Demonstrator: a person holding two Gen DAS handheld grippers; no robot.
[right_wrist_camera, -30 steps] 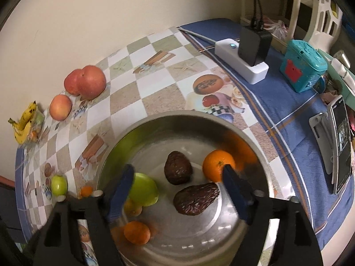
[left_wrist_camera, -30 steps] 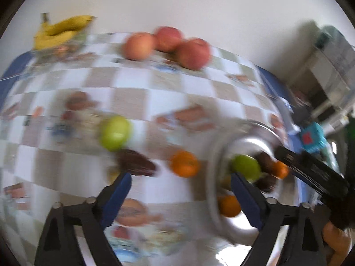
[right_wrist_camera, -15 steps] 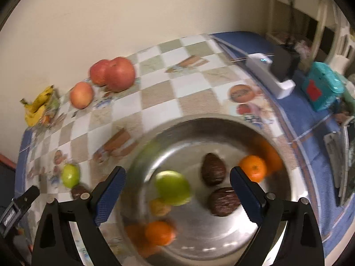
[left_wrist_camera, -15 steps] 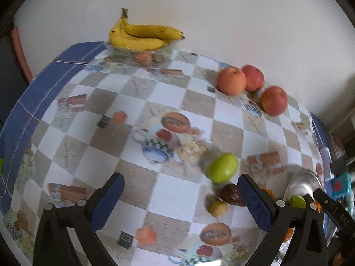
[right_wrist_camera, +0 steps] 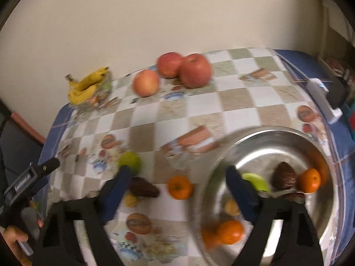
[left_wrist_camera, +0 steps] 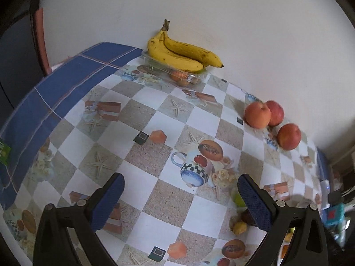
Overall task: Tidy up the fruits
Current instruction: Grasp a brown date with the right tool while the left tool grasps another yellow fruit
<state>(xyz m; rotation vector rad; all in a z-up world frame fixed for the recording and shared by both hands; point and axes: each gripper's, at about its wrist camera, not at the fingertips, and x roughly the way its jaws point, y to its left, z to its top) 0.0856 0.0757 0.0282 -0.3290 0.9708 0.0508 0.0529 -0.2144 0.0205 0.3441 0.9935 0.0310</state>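
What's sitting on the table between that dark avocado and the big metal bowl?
In the right wrist view, a single orange lies on the cloth between the dark avocado and the steel bowl, touching neither.

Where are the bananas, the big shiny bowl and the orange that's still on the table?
bananas (left_wrist_camera: 182,54): left wrist view, middle of the bunch.
metal bowl (right_wrist_camera: 332,201): right wrist view, bare inner wall.
orange (right_wrist_camera: 179,187): right wrist view, centre of the peel.

Table (right_wrist_camera: 199,119) being covered by a checkered printed cloth

Three apples (right_wrist_camera: 195,71), a banana tray (left_wrist_camera: 177,76), a loose orange (right_wrist_camera: 179,187), a green fruit (right_wrist_camera: 131,160), a dark avocado (right_wrist_camera: 143,189) and a steel bowl (right_wrist_camera: 332,210) are being carried directly on it.
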